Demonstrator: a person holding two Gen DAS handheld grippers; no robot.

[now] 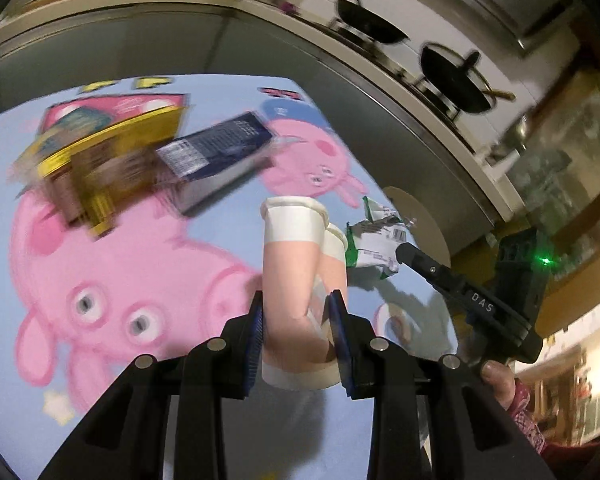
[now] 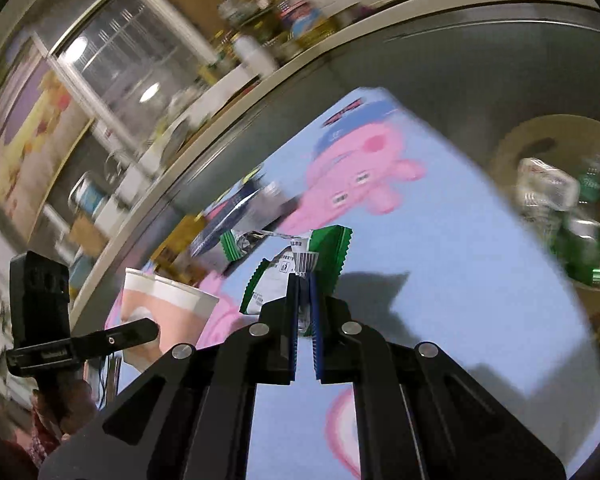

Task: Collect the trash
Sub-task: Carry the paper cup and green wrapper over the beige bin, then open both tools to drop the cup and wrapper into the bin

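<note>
On the far left part of the cartoon-pig play mat (image 1: pixel 148 264), near its far edge, a gold-and-brown snack box (image 1: pixel 96 168) and a dark blue carton (image 1: pixel 216 152) lie touching each other, tipped at angles. Both are blurred, and neither has been picked up, so I judge them as trash still to collect.

Toward the middle, the left gripper (image 1: pixel 298 304) holds paper cups (image 1: pixel 296 248), pink with white rims; there seem to be two, one nested or pressed beside the other. Its blue pads press on the cup walls from either side, the jaws standing partly apart around them. The cups hang above the mat, casting a shadow below, so this item looks taken but not yet dropped off.

Further right, the right gripper (image 2: pixel 305 284) has its jaws almost fully closed on a torn green-and-white snack wrapper (image 2: pixel 296 268) with a barcode, which sticks up from the pads clear of the mat. A person's hand (image 1: pixel 498 380) in a patterned sleeve grasps that gripper's handle.

Off the mat's right edge stands a pale round bin (image 2: pixel 512 140) on the dark floor. Inside it lie crushed clear plastic bottles (image 2: pixel 548 188) and something green, too blurred to name, so part of the collecting seems done.

As I read it, the task is in mid-course: some trash is binned, two items are in the grippers awaiting the bin, and the two boxes remain on the mat.
</note>
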